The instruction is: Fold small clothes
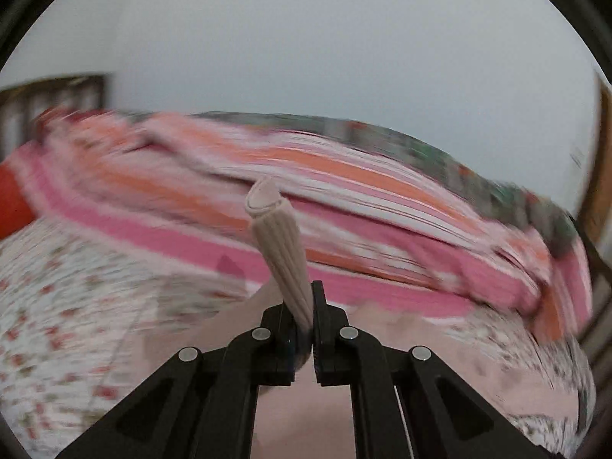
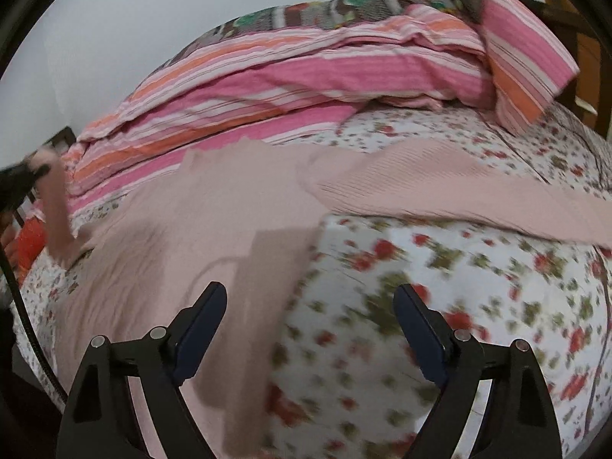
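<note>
Item: pink ribbed garment [image 2: 214, 206], a small knit top in pale dusty pink. We find it spread on the bed, over the floral sheet [image 2: 440, 306], just below the striped quilt [image 2: 306, 72]. Its body lies on the left half of the right wrist view; one long sleeve [image 2: 440, 187] stretches flat toward the right. Another part is lifted off the sheet at the far left of that view, blurred by motion.

In the left wrist view we see a ribbed cuff [image 1: 281, 244] standing up and away from the camera, its rolled open end at the top. The colour there reads closer to beige.

Left tongs [image 1: 306, 329]: closed on the cuff, the knit pinched between both black fingers. We see them raised above the bed and facing the quilt and the pale wall [image 1: 344, 38]. The background is streaked with blur.

Right tongs [image 2: 310, 306]: wide apart and holding nothing. We see them low over the bed, looking down at it. The left finger [image 2: 202, 317] hangs over the garment's body, the right finger [image 2: 417, 321] over bare floral sheet. The garment's lower edge runs between the two.

Also recorded: a dark wooden headboard [image 1: 57, 91] at the left, and a multicoloured patterned blanket [image 2: 344, 7] behind the quilt.
</note>
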Motion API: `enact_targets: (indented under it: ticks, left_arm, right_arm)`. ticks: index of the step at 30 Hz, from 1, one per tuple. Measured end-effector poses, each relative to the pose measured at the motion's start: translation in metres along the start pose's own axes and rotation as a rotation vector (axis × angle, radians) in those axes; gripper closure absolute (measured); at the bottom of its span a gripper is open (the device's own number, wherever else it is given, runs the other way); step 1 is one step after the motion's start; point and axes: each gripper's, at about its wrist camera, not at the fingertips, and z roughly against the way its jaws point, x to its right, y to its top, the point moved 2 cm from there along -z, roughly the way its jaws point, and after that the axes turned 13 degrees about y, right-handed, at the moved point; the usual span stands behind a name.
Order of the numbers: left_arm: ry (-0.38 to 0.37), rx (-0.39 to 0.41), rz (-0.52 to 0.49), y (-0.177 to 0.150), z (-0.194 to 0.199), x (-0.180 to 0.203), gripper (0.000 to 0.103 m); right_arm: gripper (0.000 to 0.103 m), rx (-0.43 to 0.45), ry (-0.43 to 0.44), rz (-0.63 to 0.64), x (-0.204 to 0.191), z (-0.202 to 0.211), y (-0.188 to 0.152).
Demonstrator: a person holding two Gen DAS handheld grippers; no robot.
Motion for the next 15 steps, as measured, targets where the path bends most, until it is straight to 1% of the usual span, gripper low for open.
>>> enact_targets:
  ticks: [1,2,4,6,7,9,11,13,15]
  left_arm:
    - [-0.032,-0.005,-0.030,-0.005,-0.001,0.026,0.096]
    - [-0.074,-0.016,-0.071,-0.013,-0.004,0.061,0.096]
    - [-0.126,-0.047,-0.118,-0.030,-0.007,0.105,0.096]
    - [-0.212,-0.110,-0.142,-0.054,-0.014,0.147,0.096]
    - [-0.236,-0.140,-0.153,-0.068,-0.018,0.164,0.096]
    - [-0.263,-0.181,-0.189,-0.093,-0.024,0.189,0.096]
    - [-0.277,-0.223,-0.221,-0.117,-0.025,0.204,0.096]
    - [-0.316,-0.306,-0.233,-0.138,-0.030,0.213,0.094]
    - [-0.334,-0.380,-0.257,-0.148,-0.032,0.212,0.083]
  right_arm:
    - [0.015,0.009,-0.001,-0.014,0.007,0.007,-0.004]
    - [0.015,0.012,-0.002,-0.020,0.011,0.011,-0.006]
    - [0.015,0.017,-0.010,-0.034,0.022,0.021,-0.013]
    - [0.015,0.016,0.002,-0.067,0.034,0.030,-0.020]
    - [0.015,0.020,0.023,-0.082,0.039,0.036,-0.023]
    - [0.015,0.033,0.030,-0.090,0.044,0.044,-0.027]
    - [0.015,0.041,0.023,-0.088,0.048,0.049,-0.030]
    - [0.015,0.040,0.018,-0.095,0.052,0.050,-0.032]
    - [0.015,0.030,0.035,-0.110,0.055,0.046,-0.030]
